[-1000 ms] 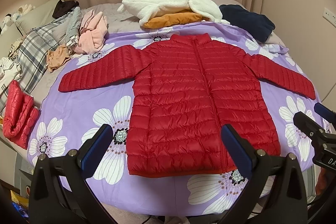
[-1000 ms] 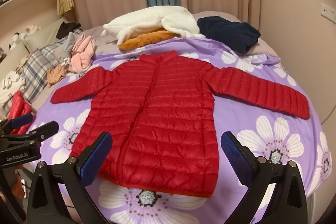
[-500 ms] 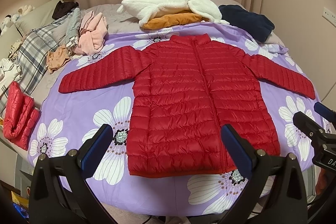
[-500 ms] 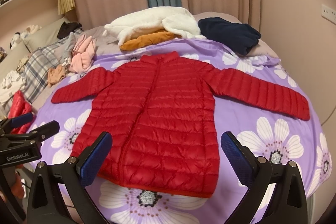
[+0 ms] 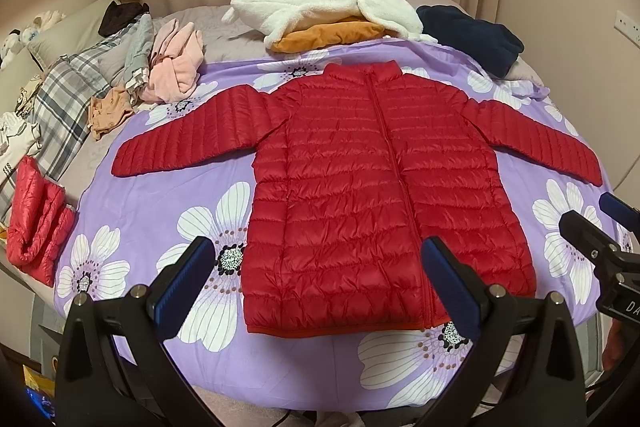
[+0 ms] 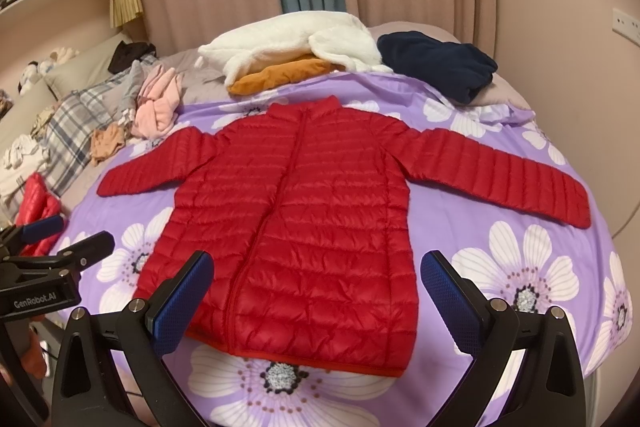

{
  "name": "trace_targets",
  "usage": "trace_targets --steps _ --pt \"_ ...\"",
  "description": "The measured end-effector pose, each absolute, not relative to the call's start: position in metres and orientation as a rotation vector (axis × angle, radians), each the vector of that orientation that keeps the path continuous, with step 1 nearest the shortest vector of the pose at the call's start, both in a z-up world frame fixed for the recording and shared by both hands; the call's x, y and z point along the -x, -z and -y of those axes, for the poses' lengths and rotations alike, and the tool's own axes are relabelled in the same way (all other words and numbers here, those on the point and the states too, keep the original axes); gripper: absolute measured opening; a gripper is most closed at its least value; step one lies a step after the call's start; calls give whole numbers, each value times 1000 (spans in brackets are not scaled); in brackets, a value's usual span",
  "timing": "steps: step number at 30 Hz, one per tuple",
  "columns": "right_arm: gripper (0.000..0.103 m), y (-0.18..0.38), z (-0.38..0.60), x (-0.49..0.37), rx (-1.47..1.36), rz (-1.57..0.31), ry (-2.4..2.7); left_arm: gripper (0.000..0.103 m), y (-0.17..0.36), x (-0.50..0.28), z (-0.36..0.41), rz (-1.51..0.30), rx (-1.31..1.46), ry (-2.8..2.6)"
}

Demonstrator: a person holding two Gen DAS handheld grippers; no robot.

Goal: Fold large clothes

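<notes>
A red quilted down jacket (image 5: pixel 372 187) lies flat, front up and zipped, on a purple flowered sheet (image 5: pixel 168 211); both sleeves are spread out sideways. It also shows in the right wrist view (image 6: pixel 304 227). My left gripper (image 5: pixel 320 283) is open and empty, hovering above the jacket's hem. My right gripper (image 6: pixel 320 291) is open and empty too, above the hem's right part. Each gripper appears at the edge of the other's view.
A white fleece over an orange garment (image 5: pixel 324 7) and a navy garment (image 5: pixel 472 39) lie at the bed's far end. Pink clothes (image 5: pixel 176 67), a plaid cloth (image 5: pixel 68 103) and a folded red jacket (image 5: pixel 36 223) lie on the left.
</notes>
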State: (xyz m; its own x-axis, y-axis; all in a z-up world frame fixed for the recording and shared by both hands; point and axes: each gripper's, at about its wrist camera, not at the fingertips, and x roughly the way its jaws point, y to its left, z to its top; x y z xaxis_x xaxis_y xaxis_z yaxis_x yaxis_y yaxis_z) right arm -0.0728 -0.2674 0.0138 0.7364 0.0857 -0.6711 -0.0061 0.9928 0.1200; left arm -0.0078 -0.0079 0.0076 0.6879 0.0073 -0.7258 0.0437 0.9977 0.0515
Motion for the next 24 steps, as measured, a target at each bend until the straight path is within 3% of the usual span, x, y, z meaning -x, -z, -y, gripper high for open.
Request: trace_targets --steps 24 --pt "102 -11 265 74 -114 -747 -51 103 -4 10 5 -817 -68 18"
